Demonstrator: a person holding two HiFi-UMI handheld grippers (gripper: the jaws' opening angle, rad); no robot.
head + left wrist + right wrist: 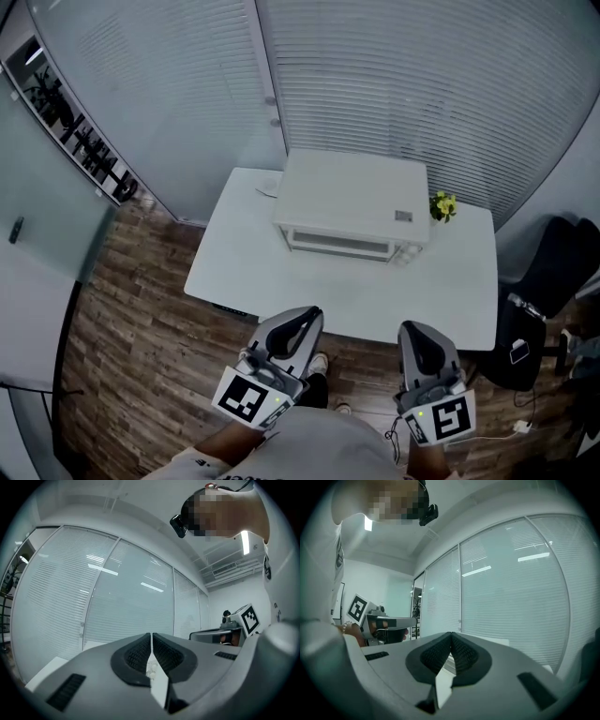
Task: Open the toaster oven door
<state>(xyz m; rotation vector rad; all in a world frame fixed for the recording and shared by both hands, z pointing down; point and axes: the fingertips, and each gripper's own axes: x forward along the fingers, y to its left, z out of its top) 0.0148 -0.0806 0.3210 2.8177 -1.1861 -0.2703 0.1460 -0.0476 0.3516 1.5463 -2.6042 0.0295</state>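
Note:
A white toaster oven [354, 206] stands at the back middle of a white table [244, 262]. Its glass door faces me and is closed. Both grippers hover before the table's near edge, well short of the oven. My left gripper [307, 317] is shut with nothing between its ribbed pads [138, 652]. My right gripper [414, 330] is likewise shut and empty, and its dark pads [461, 653] meet at the tip. Each gripper view looks out over the table toward the blinds. The other gripper's marker cube shows at the side of each view.
A small pot of yellow flowers [442, 206] sits right of the oven. A black chair [553, 272] and cables stand on the wood floor at the right. Glass walls with blinds [403, 84] close off the back, and a glass partition stands at the left.

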